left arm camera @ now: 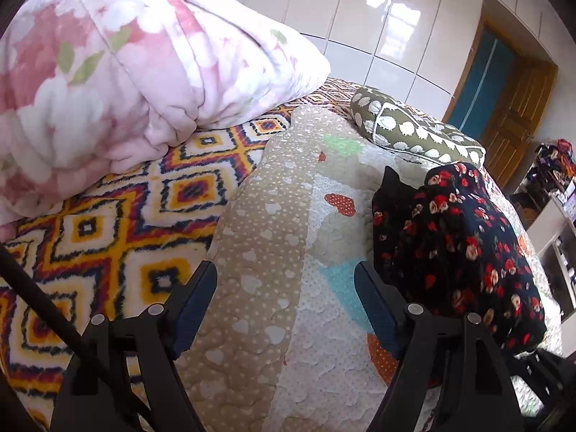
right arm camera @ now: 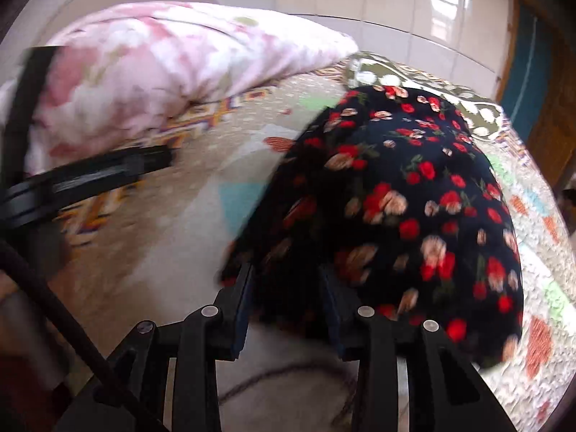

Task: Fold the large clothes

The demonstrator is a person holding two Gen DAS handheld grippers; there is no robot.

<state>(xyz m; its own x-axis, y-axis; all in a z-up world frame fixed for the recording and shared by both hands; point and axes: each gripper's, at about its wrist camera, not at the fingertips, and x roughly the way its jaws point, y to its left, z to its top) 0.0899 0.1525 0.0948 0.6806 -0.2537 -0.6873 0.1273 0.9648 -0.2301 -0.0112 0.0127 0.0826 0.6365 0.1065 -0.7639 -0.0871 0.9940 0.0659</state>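
- Right gripper [right arm camera: 286, 302] pinches the floral garment [right arm camera: 414, 194]; best to lift its edge evenly.
- Left gripper [left arm camera: 286, 288] hovers, jaws spread, over the quilt [left arm camera: 273, 194].

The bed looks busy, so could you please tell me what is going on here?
A person with a gripper in each hand is folding a dark floral garment on a bed covered by a heart-print quilt. The right gripper has its jaws around the garment's near edge, though motion blur hides whether they are clamped. The left gripper hovers open and empty over the quilt beside the garment. A pink floral duvet and an olive pillow lie further back.
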